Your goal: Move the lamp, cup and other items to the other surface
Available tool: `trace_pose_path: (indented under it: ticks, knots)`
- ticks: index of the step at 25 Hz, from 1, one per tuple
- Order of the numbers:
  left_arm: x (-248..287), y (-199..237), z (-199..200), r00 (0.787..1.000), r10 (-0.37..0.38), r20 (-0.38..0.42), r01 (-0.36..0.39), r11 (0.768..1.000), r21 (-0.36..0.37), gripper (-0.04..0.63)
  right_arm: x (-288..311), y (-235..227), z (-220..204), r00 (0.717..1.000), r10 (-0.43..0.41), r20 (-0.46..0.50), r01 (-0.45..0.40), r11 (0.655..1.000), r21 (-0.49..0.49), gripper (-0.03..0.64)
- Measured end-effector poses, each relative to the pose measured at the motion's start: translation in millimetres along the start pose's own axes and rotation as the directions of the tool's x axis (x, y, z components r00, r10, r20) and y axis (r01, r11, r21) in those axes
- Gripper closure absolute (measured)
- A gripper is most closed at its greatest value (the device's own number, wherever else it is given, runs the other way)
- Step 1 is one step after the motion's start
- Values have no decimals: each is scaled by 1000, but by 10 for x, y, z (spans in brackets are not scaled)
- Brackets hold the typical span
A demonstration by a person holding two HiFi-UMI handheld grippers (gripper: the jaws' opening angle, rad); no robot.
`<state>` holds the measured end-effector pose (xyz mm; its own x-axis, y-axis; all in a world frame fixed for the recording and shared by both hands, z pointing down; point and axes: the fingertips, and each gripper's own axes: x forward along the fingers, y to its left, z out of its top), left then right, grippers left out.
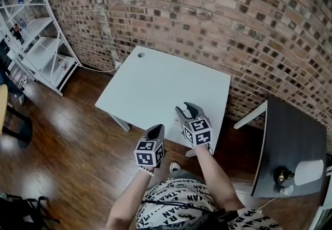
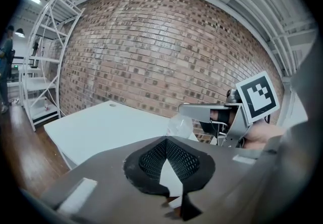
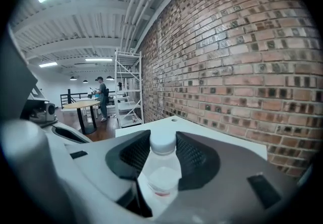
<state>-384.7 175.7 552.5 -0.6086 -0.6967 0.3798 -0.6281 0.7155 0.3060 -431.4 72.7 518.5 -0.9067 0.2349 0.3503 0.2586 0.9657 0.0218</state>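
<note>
**Right gripper (image 1: 189, 109) clamped on a clear bottle (image 3: 162, 170) at the white table (image 1: 155, 81)**

From your head camera, you stand at the near edge of the white table. It sits against a brick wall (image 1: 233, 16) on a wooden floor (image 1: 67, 146). Your right gripper is over the table's near right part, its jaws closed on the small clear bottle, which has a white cap. In the right gripper view, the two black ribbed pads (image 3: 194, 155) press on the bottle's neck and shoulder from either side. The cap rises just above them. The bottle stands upright in the grip. Whether its base touches the table cannot be told.

Your left gripper (image 1: 154, 131) hangs just beside the right one, to its left and nearer your body, past the table's edge and over the floor. In the left gripper view its jaw tips meet with nothing held between them. A pale sliver shows through the gap lower down. That view also catches the right gripper off to the right, with the bottle at its jaws.

The white table has a small round hole (image 1: 140, 54) near its far left corner.

To your right, well apart from the white table, a dark table (image 1: 290, 130) carries the lamp (image 1: 307, 172). It shows as a white shade next to a brass-coloured part. A small white object (image 1: 287, 190) lies just beside it, too small to identify. White shelving (image 1: 36, 42) stands at the far left.
</note>
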Motion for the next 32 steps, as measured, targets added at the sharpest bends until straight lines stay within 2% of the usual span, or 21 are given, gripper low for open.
trace_pose_path:
  ticks: [6,10,14,18,23,28,32]
  knots:
    - [-40,-457,-174,994,-100,-44,101,995,26,592,-597,-282,-182,992,-127,-21,128,991,47,454]
    - [-64,-912,-404,971,-215,-100,222,974,55,592,-1221,-511,-484,962,-266,-57,271,957,102,454]
    - [-64,-1248,-601,948,-288,-135,299,952,68,592,-1688,-657,-750,933,-348,-88,357,925,127,454]
    - [-81,-1783,-813,899,-392,-196,414,906,86,592,-2337,-844,-1005,880,-458,-129,474,866,160,454]
    - [-76,-2436,-1070,824,-500,-267,544,830,123,592,-3119,-1145,-1291,795,-586,-157,607,770,197,454]
    - [15,-3091,-1199,763,-567,-312,630,760,161,592,-3864,-1473,-1547,716,-674,-183,697,680,227,454]
    - [82,-3605,-1307,727,-599,-336,673,719,173,592,-4367,-1737,-1754,672,-711,-206,739,630,238,454]
